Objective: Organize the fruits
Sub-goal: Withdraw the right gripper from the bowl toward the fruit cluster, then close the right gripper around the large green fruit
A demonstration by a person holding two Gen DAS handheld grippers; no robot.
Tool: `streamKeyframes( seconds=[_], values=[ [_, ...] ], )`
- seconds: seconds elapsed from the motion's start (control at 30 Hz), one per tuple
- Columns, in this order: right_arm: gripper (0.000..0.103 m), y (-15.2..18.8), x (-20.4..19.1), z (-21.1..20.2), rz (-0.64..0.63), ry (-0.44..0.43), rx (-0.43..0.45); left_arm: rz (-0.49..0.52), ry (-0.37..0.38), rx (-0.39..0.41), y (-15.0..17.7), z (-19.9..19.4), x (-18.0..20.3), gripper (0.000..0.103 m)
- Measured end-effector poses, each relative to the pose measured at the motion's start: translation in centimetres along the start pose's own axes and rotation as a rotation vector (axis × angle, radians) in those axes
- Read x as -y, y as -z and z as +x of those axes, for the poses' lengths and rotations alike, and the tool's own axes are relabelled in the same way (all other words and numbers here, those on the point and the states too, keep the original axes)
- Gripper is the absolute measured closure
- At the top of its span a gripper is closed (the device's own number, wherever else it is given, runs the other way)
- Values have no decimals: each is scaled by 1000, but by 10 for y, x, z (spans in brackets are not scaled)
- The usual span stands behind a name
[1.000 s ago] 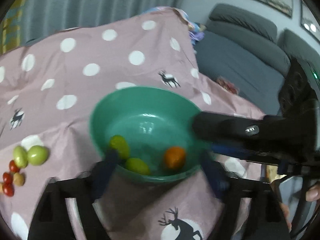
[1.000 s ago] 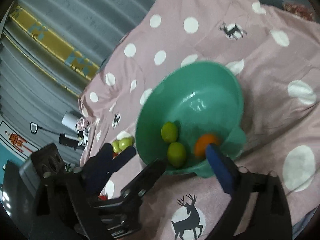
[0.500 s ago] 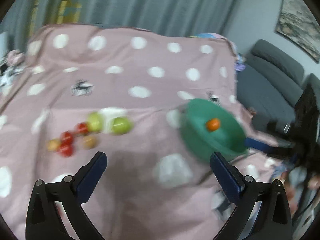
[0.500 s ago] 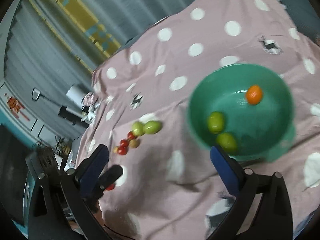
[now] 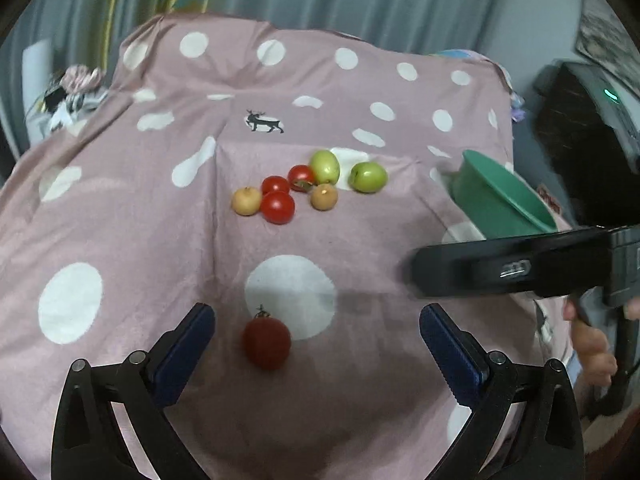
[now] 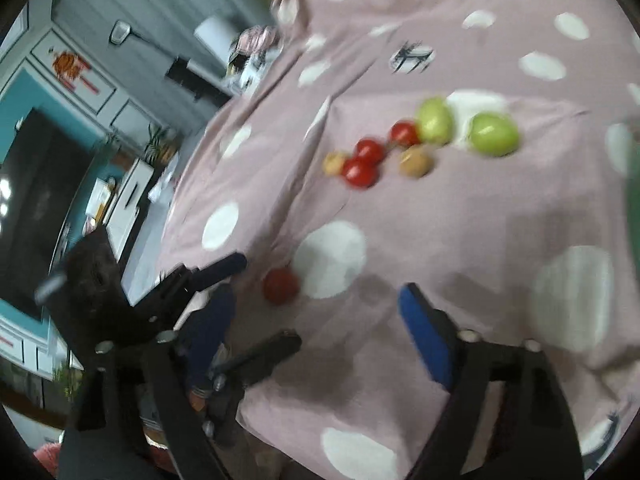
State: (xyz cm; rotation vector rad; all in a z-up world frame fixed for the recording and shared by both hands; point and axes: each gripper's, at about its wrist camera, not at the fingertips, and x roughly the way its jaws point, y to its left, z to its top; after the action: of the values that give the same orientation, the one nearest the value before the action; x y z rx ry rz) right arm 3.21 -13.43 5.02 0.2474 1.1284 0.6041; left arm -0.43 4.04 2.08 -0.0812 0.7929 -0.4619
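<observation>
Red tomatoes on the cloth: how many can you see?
4. Three sit in the cluster with the green and tan fruits. One lies alone, nearest the left gripper, at. The bowl's inside is hidden.

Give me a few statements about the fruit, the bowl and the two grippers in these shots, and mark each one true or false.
1. The left gripper is open. True.
2. A lone tomato lies between its fingers. True.
3. The right gripper holds a green fruit. False: it is open and holds nothing.
4. The fruit cluster has two green fruits, three red tomatoes and two tan fruits. True.
5. The green bowl sits left of the cluster in the left wrist view. False: it is to the right.
</observation>
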Motion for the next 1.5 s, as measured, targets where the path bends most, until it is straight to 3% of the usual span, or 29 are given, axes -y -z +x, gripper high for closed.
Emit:
streamKeyframes(
  seconds=[0.17,0.3,0.53,0.7,0.97,1.03,1.1,1.3,1.5],
  values=[
    [32,-6,-7,37,22,-73,-62,19,62,-76,3,8,2,2],
    [39,-10,-12,44,26,-59,-58,56,6,-72,5,8,7,4],
    [55,-14,-27,61,-41,-60,-94,-37,78,-53,3,-6,-8,4],
    [54,-25,-10,59,27,-22,-51,-35,55,-21,0,-13,-11,4],
    [53,-56,57,18,226,148,124,-127,55,-77,1,-9,-33,4],
    [44,-61,76,7,289,177,173,-132,60,-74,2,-11,-35,4],
    [41,-70,94,2,339,192,188,-140,65,-65,3,-14,-35,4],
    [41,-87,95,-5,277,313,235,-144,95,-51,-1,-19,-36,4],
    [42,-103,105,21,282,356,192,-112,64,-95,2,-9,-30,4]
  ],
)
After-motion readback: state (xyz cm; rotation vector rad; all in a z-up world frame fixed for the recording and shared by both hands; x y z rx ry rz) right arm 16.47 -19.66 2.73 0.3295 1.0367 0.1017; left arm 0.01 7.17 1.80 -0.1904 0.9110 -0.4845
